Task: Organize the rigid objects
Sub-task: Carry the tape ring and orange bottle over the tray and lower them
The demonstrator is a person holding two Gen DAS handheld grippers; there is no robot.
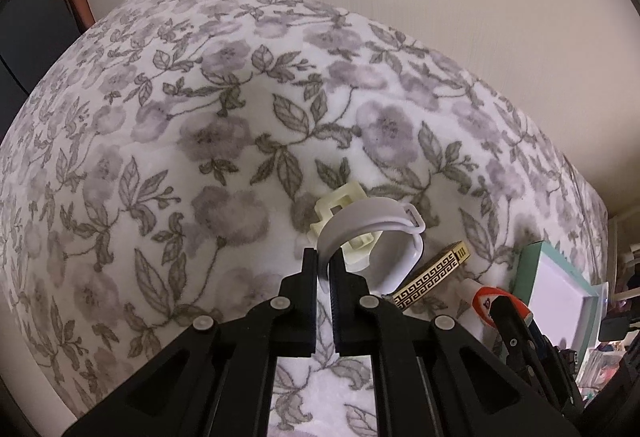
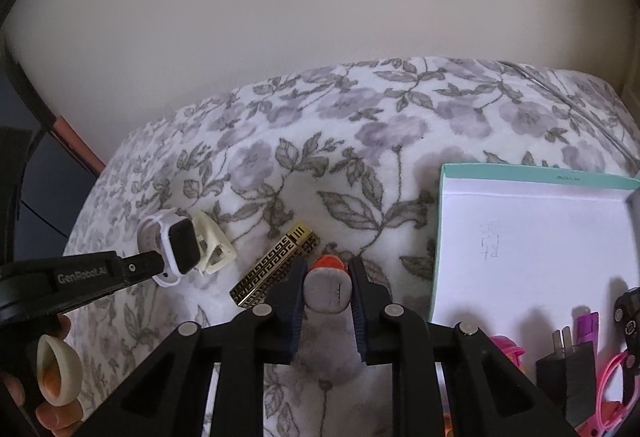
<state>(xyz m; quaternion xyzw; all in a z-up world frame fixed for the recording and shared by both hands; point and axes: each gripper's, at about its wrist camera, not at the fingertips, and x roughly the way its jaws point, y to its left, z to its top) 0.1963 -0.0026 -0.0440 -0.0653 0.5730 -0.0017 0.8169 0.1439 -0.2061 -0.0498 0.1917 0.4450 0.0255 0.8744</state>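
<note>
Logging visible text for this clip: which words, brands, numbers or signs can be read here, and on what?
"GenRobot.AI": on the side of the left gripper, seen from the right wrist.
Small dark print on the teal box rim: too small to read.
Faint pencil marks on the box's white floor: not legible.
Dark mark on the orange-and-white tube: unreadable.

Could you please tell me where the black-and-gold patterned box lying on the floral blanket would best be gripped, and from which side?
Grip the black-and-gold patterned box across its narrow width, near mid-length, coming from above. It lies flat and slanted on the floral blanket, long sides exposed. Its near end sits close to the right gripper, shut on an orange-capped tube.
</note>
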